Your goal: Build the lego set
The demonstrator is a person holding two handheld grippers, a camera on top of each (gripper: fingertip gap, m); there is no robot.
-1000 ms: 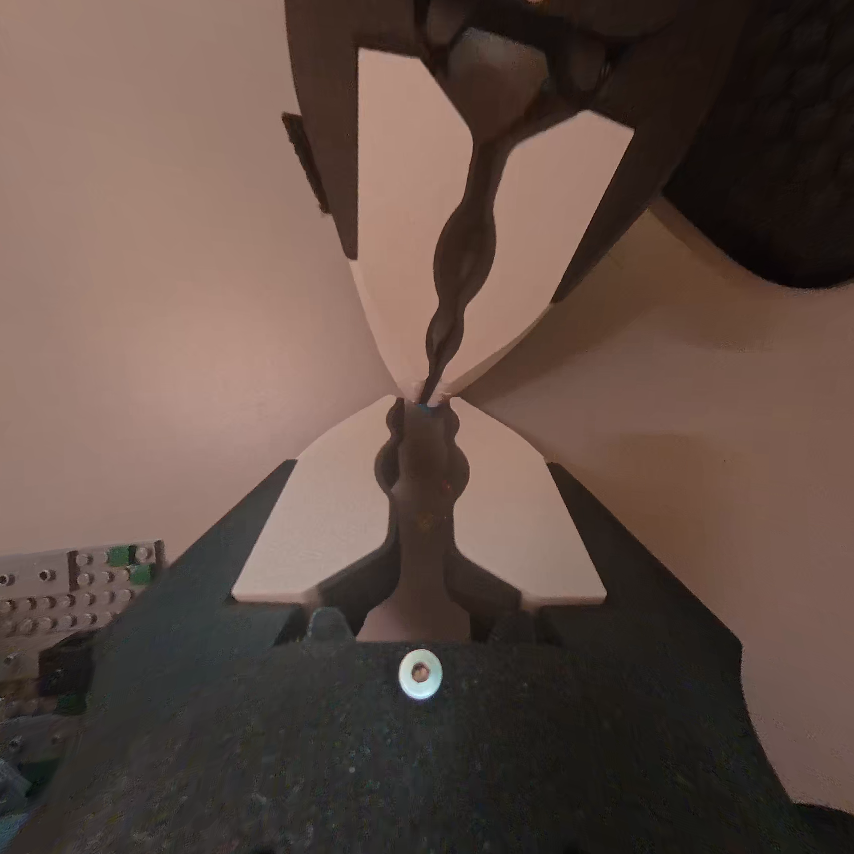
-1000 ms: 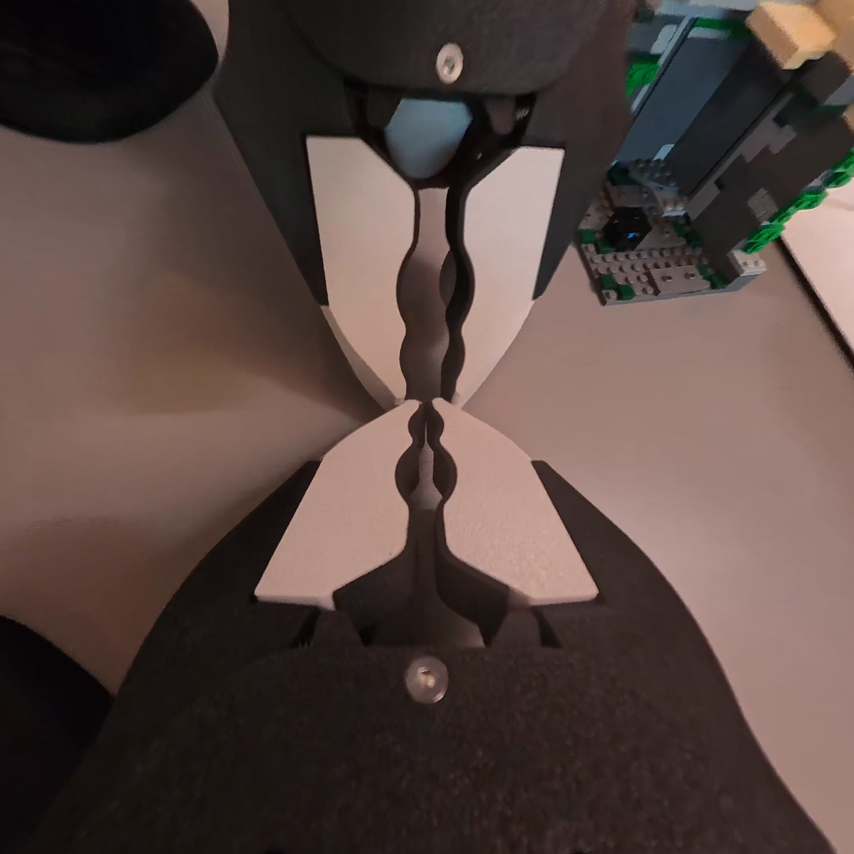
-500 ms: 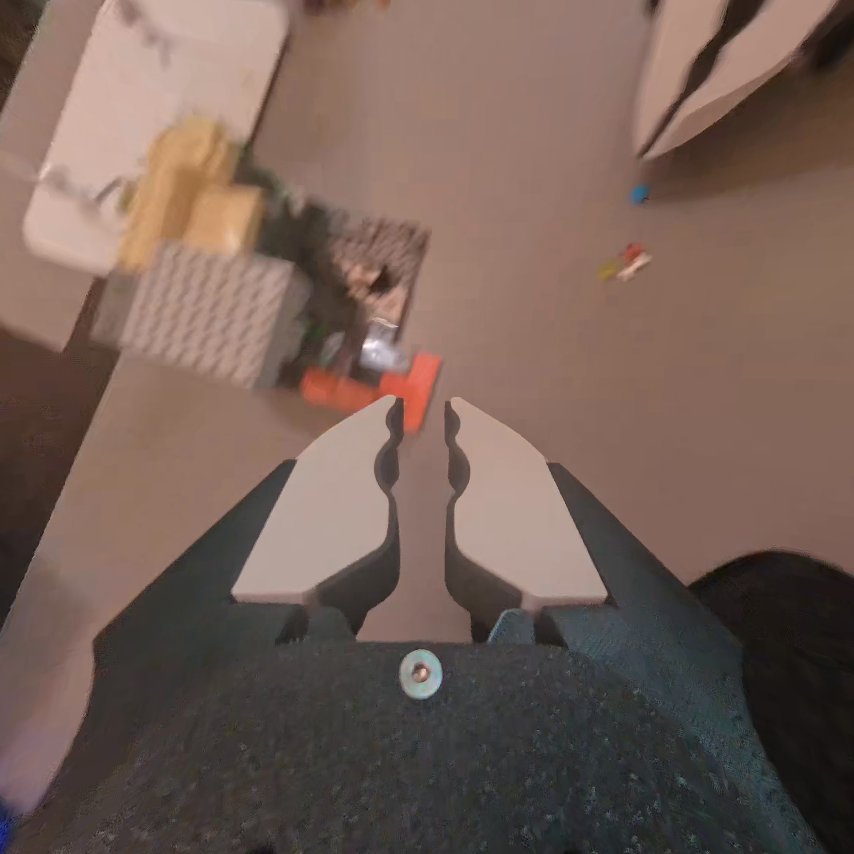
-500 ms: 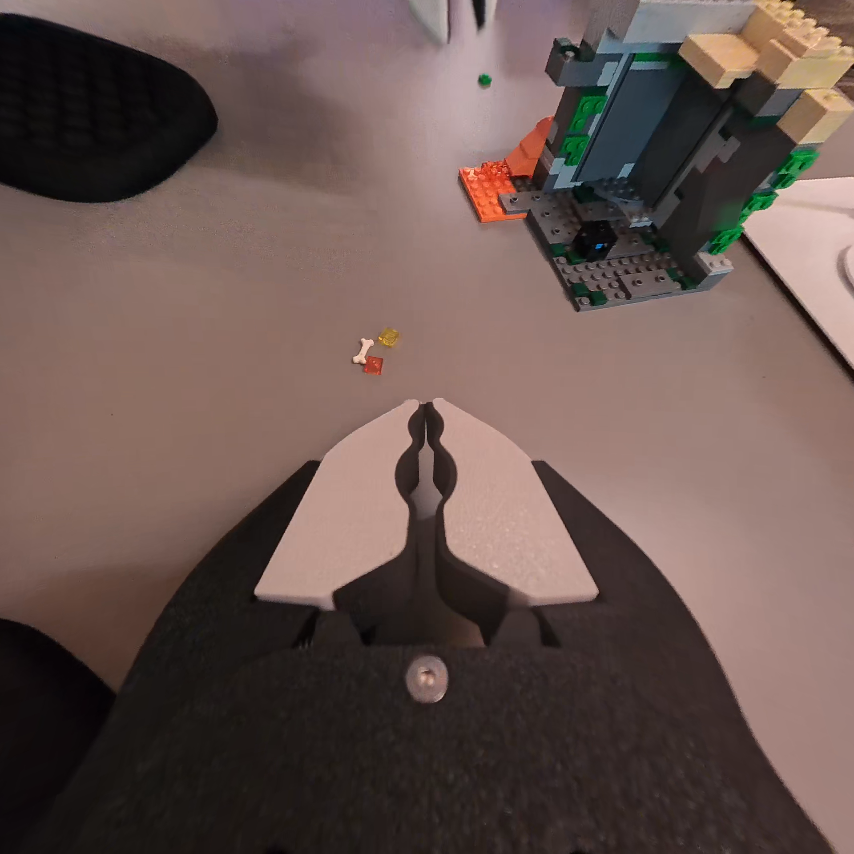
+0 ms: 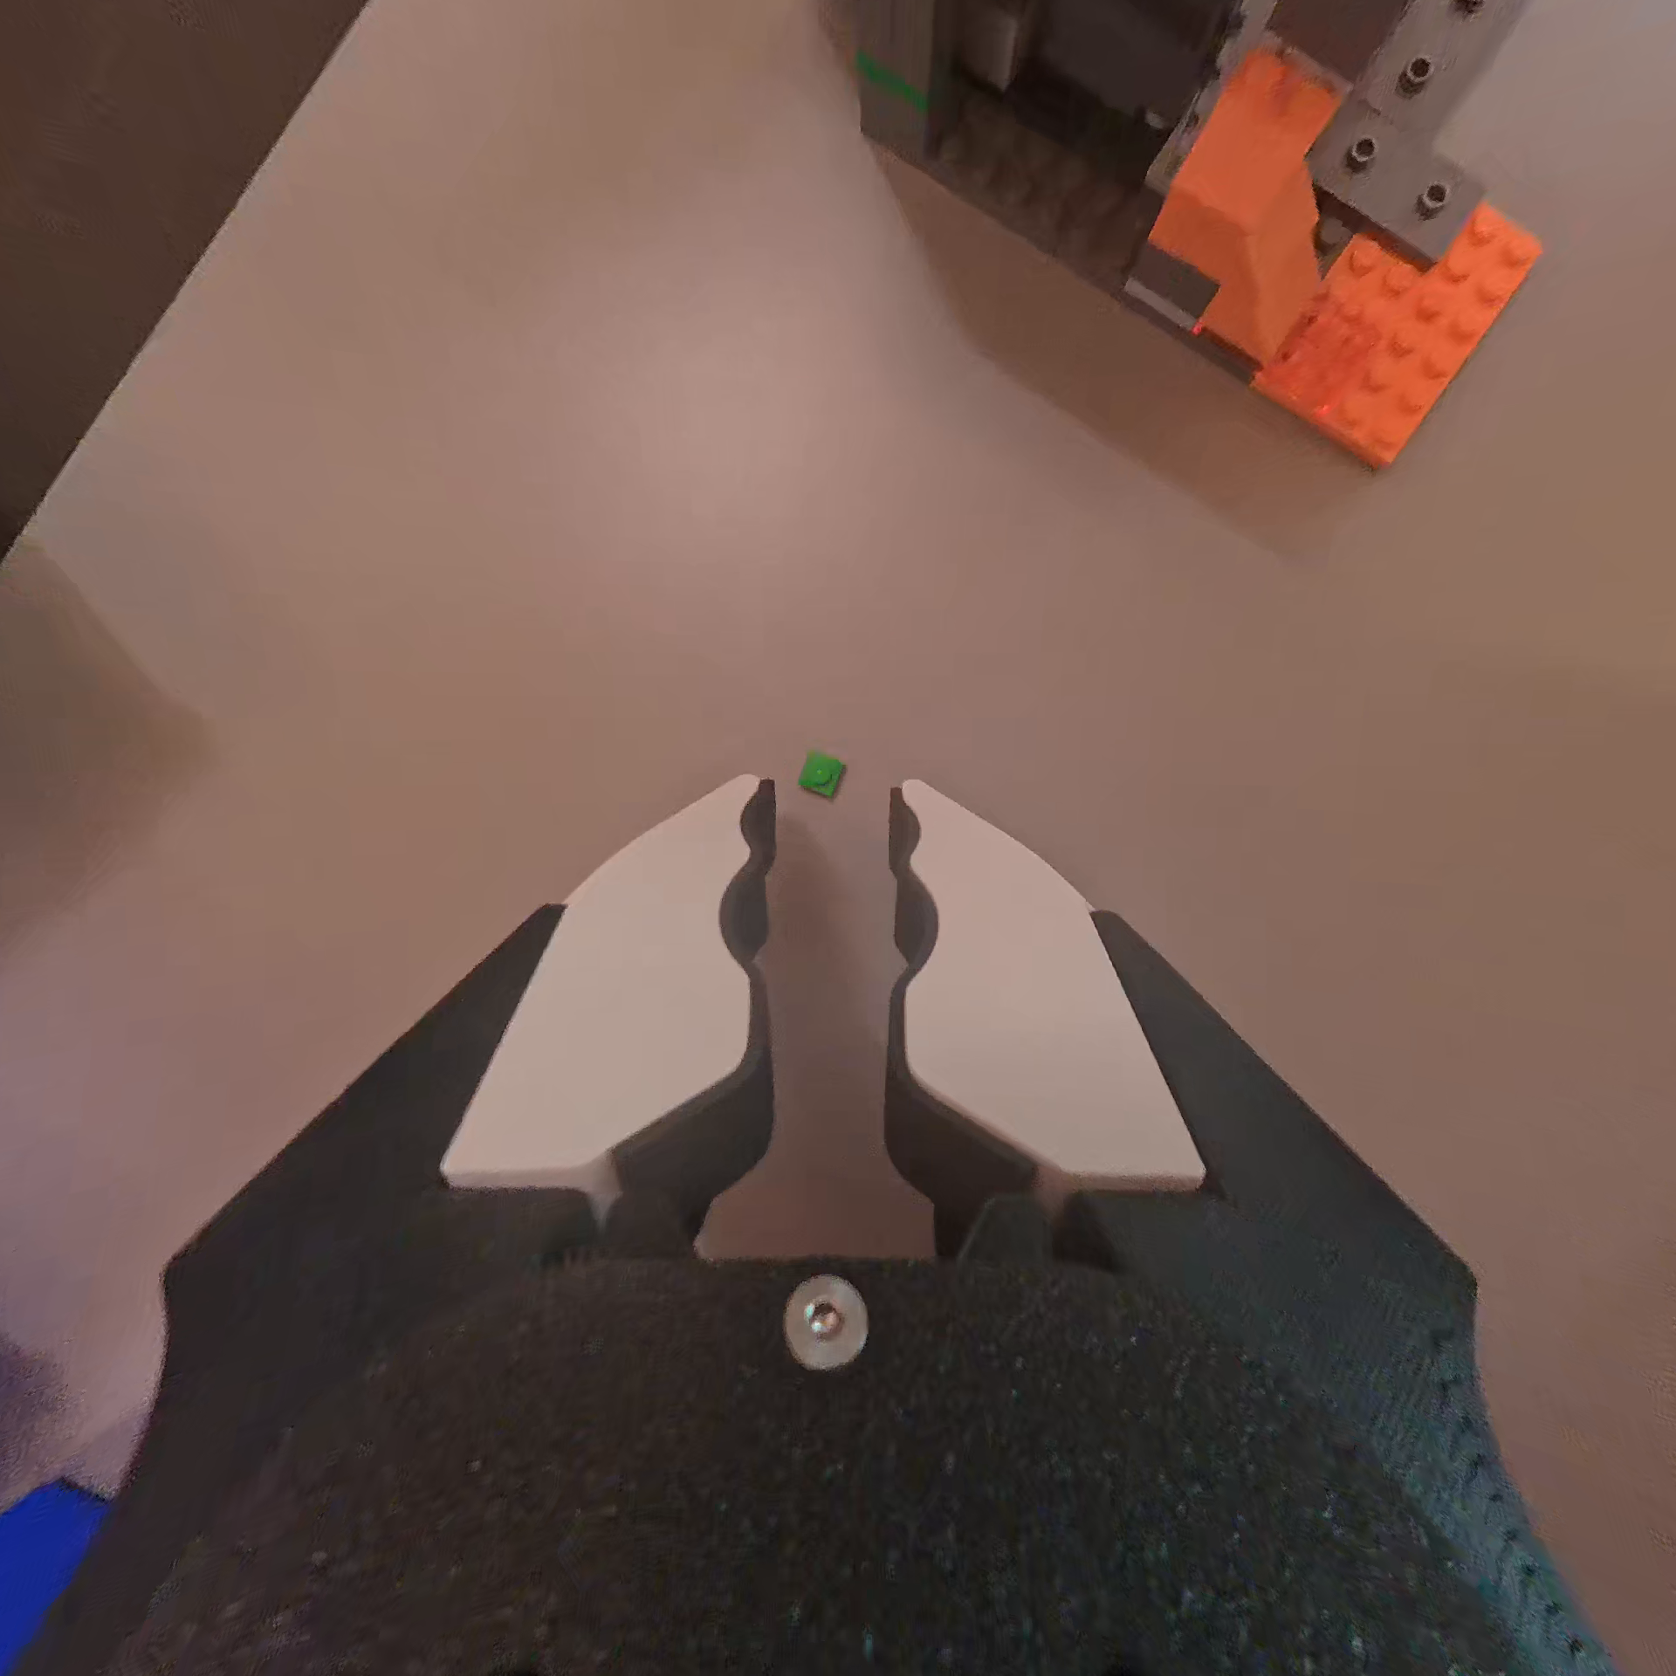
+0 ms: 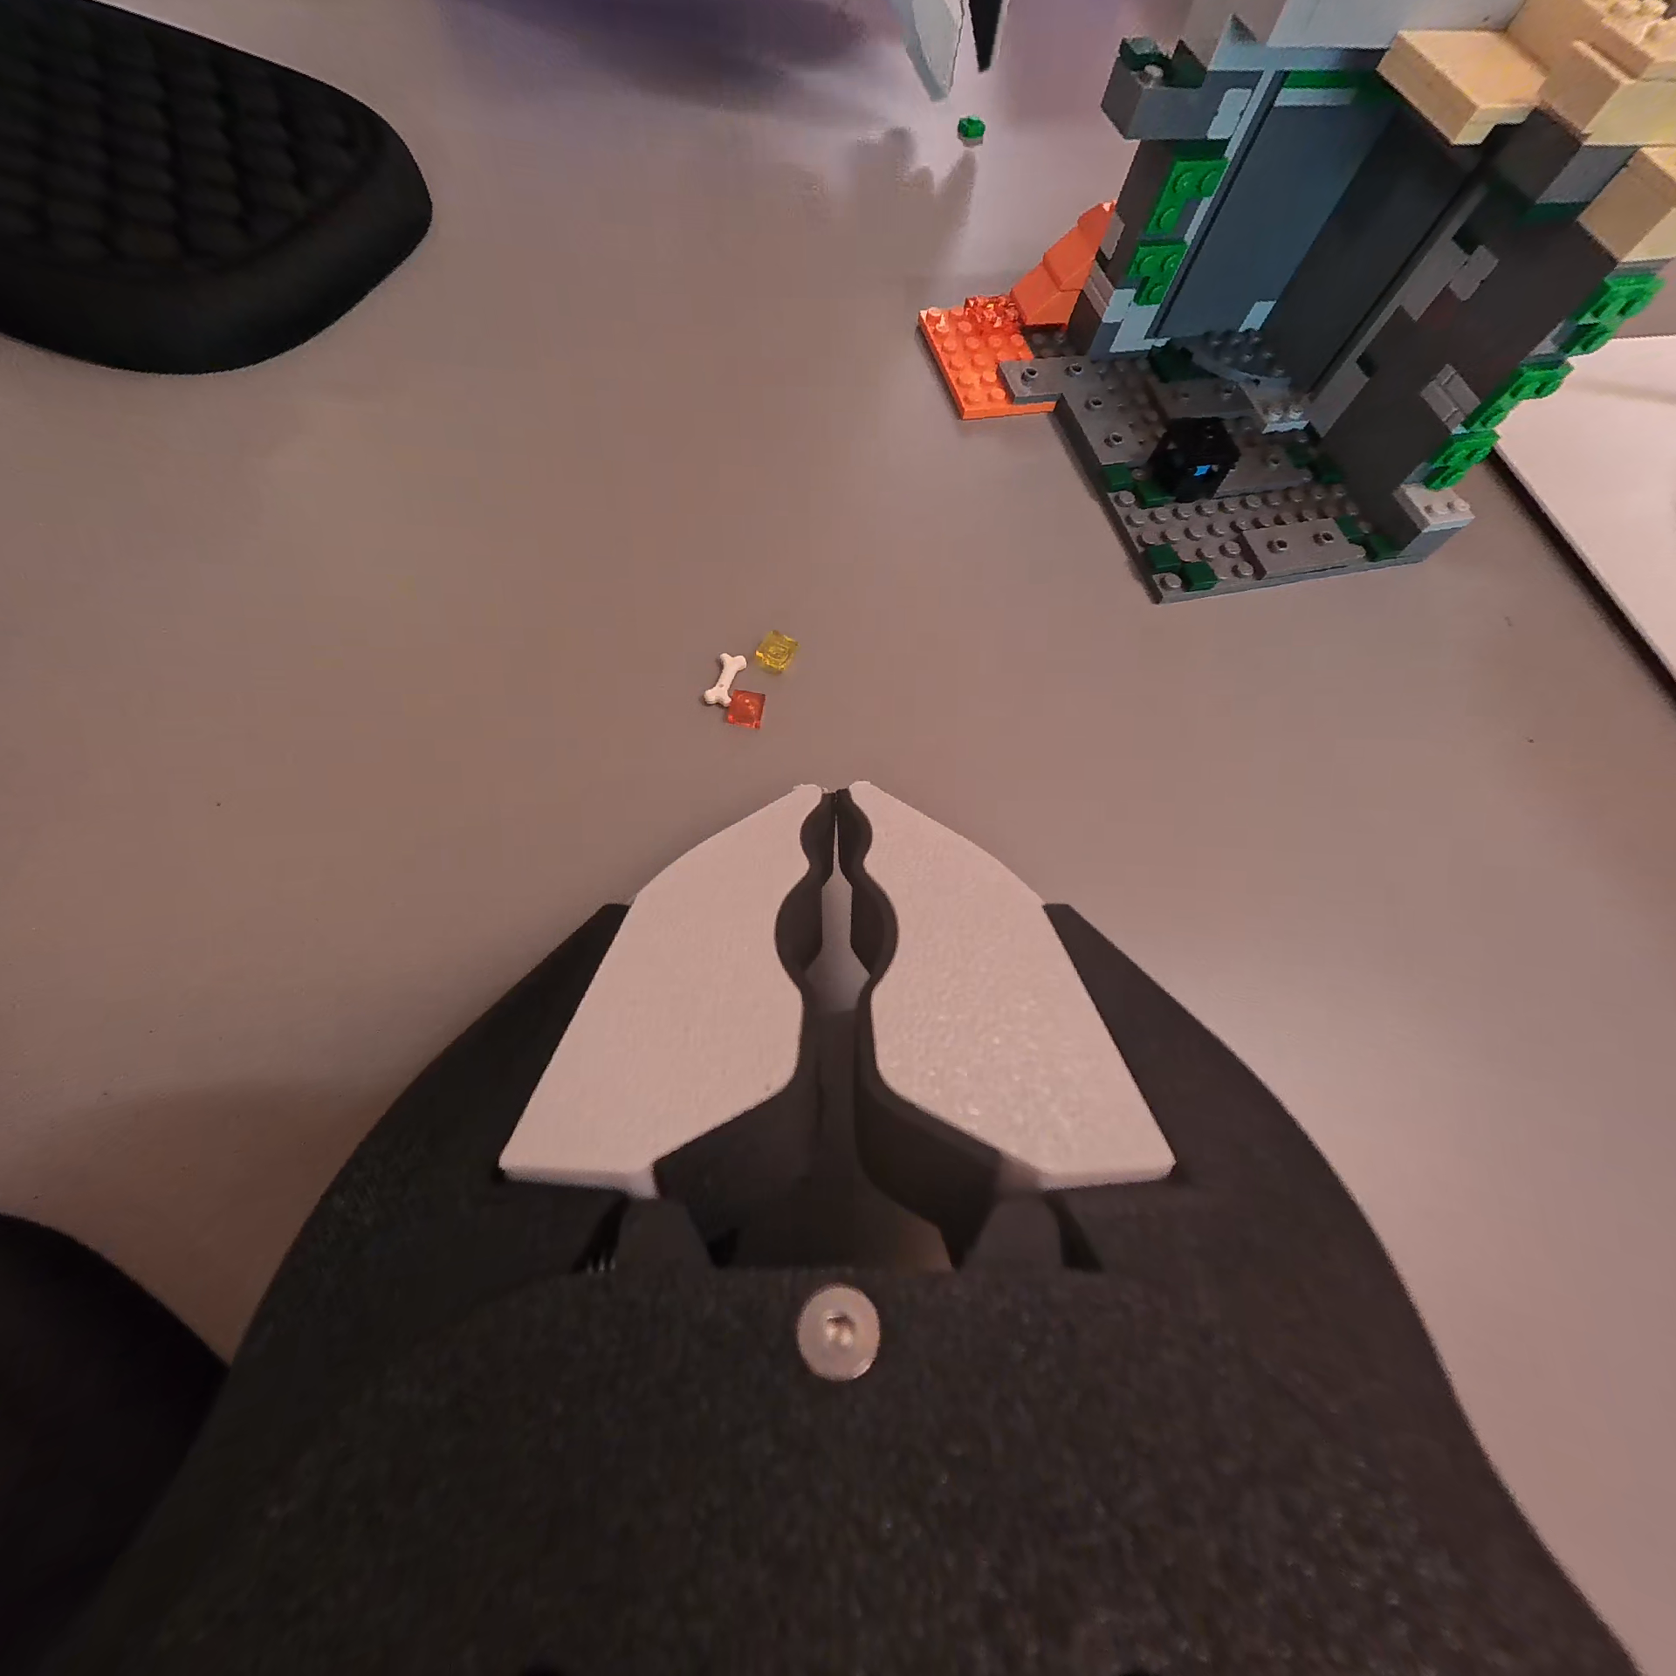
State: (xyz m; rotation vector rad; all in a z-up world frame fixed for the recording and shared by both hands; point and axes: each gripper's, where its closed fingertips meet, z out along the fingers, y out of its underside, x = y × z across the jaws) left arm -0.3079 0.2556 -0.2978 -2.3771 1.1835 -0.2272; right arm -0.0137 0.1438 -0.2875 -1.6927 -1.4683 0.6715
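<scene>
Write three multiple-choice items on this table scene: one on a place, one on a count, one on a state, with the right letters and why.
1. Where does the green stud lie?
A. on the table just ahead of the left gripper's tips
B. on the orange plate
C. clamped in the right gripper

2. How many small loose pieces lie just ahead of the right gripper?
A. one
B. three
C. five

3. How do the right gripper's fingers stand?
A. wide apart
B. closed on the bone
C. tips together, nothing between

Answers:
1 A: it sits on bare table beyond the open tips, neither pad touching it, far from the orange plate.
2 B: a white bone, a yellow piece and a red piece.
3 C: the tips meet with nothing between, and the bone lies apart on the table.
</scene>
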